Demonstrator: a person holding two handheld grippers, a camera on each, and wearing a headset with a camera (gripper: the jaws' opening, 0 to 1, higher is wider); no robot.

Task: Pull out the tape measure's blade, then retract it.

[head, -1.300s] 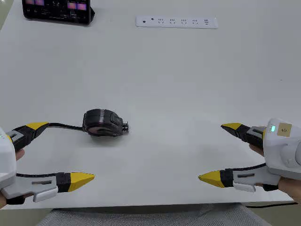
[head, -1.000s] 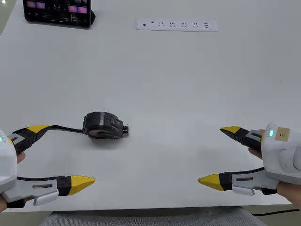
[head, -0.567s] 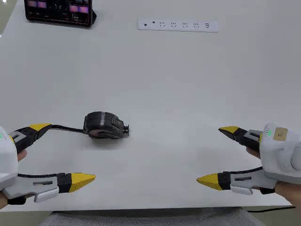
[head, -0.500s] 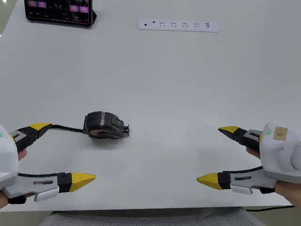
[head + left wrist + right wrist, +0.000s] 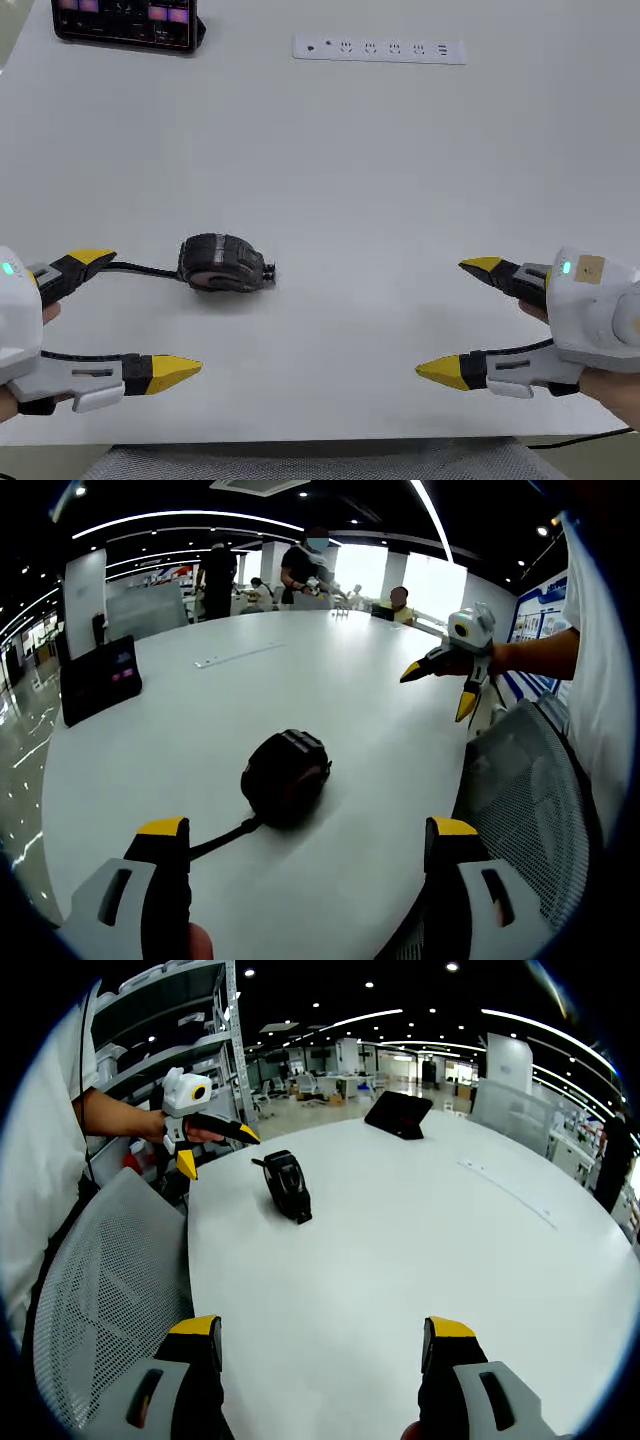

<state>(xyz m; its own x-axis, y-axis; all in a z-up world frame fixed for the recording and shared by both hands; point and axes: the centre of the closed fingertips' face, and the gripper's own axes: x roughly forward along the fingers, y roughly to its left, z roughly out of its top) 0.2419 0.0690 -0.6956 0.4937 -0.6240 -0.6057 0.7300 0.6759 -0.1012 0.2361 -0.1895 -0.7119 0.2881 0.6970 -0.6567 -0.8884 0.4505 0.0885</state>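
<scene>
Crept inward a shade since a second ago, both hand-held grippers; tape measure unmoved.

Far left: left hand-held gripper (image 5: 138,312), jaws spread wide, holding nothing, upper tip just beside the end of the strap (image 5: 140,267), contact not clear. Next along: tape measure (image 5: 222,263) on the tabletop (image 5: 350,180), left of centre, seemingly upright on its base with one flat side facing the person. Blade fully wound in, hook (image 5: 267,270) poking out toward the right. Well apart on the right: right hand-held gripper (image 5: 457,318), likewise wide open and empty, tips pointing left toward the hook. No step of the task done yet.

Probably a dense, compact case with a hard, slightly rubbery shell: unlikely to crush, likely to slide on the smooth top if tugged unpinned. Best clamped across its two flat sides by the left, clear of the mouth and any lock button. Blade presumably thin, springy steel: stiff while cupped, prone to kink if bent sideways, quick to whip back. Best pinched at the hook or just behind it by the right, drawn straight out rightward, then fed back under control rather than let fly.
</scene>
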